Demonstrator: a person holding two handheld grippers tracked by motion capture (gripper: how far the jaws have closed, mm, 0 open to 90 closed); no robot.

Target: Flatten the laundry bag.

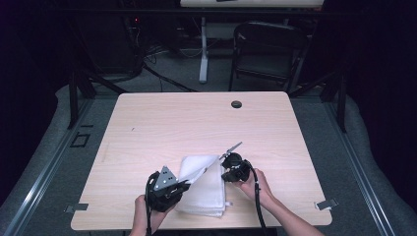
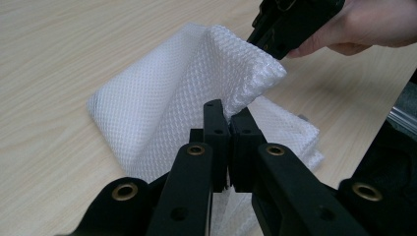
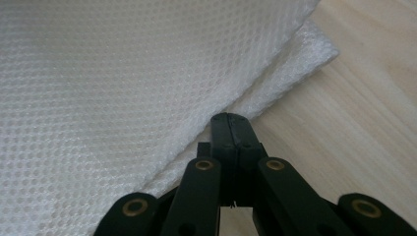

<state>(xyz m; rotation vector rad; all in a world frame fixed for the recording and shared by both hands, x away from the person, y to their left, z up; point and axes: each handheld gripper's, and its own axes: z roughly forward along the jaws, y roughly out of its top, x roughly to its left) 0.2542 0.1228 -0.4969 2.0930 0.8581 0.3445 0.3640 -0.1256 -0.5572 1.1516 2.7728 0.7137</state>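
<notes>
Both grippers are clamped on the same white mesh cloth (image 1: 204, 184), so here's how it sits. Left gripper (image 1: 186, 184) has its jaws pinched together on the near edge of the top layer; in the left gripper view (image 2: 228, 115) you can see the fabric bunched right between the black jaws. Right gripper (image 1: 222, 162) is doing the same on the far corner of that layer, and in its own view (image 3: 231, 120) the jaws are closed tight with the cloth edge (image 3: 123, 88) caught in them.

That top layer is lifted off the rest and stretched between the two grippers, slanting up toward the right one. Underneath, the folded part of the cloth lies flat on the wooden table (image 1: 162, 123), near the front edge, about in the middle. The person's hands (image 1: 255, 183) hold each gripper from below.
</notes>
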